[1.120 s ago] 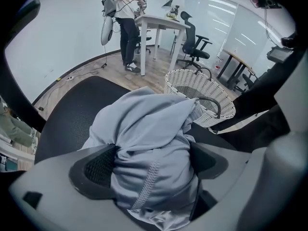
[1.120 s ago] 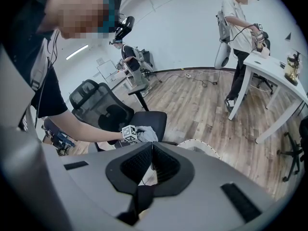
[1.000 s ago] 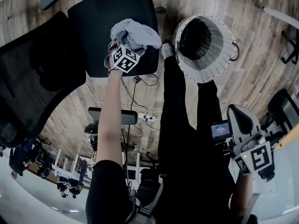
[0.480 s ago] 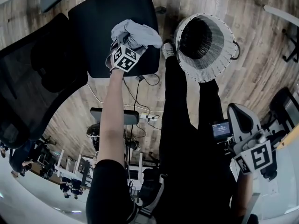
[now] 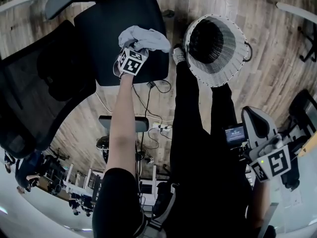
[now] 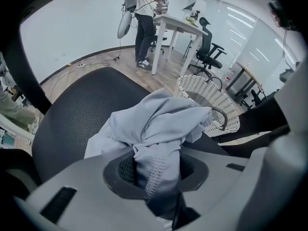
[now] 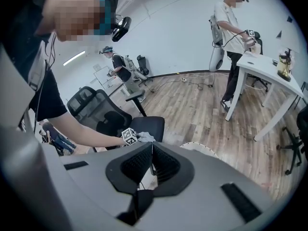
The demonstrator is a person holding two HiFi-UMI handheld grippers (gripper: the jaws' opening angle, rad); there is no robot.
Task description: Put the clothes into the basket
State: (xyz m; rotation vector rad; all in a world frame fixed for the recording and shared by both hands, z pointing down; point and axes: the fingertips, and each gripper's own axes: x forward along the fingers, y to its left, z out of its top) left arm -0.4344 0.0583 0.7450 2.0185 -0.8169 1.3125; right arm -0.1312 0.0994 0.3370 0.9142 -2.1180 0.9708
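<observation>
A crumpled light grey garment [image 5: 144, 35] lies on the black seat of an office chair [image 5: 109, 29]. My left gripper [image 5: 133, 47] points down onto it. In the left gripper view its jaws are closing, and a fold of the garment [image 6: 156, 129] is bunched and pinched between the pads of the gripper [image 6: 156, 172]. The white wicker basket [image 5: 220, 76] stands on the wood floor just right of the chair, with nothing visible inside. My right gripper [image 5: 253, 123] hangs low at the right, far from both, its pads [image 7: 163, 165] shut together on nothing.
The chair's dark mesh backrest [image 5: 39, 88] rises at the left. The person's black-trousered legs [image 5: 198, 133] stand between chair and basket. Cables and a power strip [image 5: 156, 128] lie on the floor. Other people, white desks [image 7: 260, 61] and chairs stand farther off.
The left gripper has rolled slightly over the garment, and the cloth is gathered in tighter at its tips. The right gripper has stayed where it was.
</observation>
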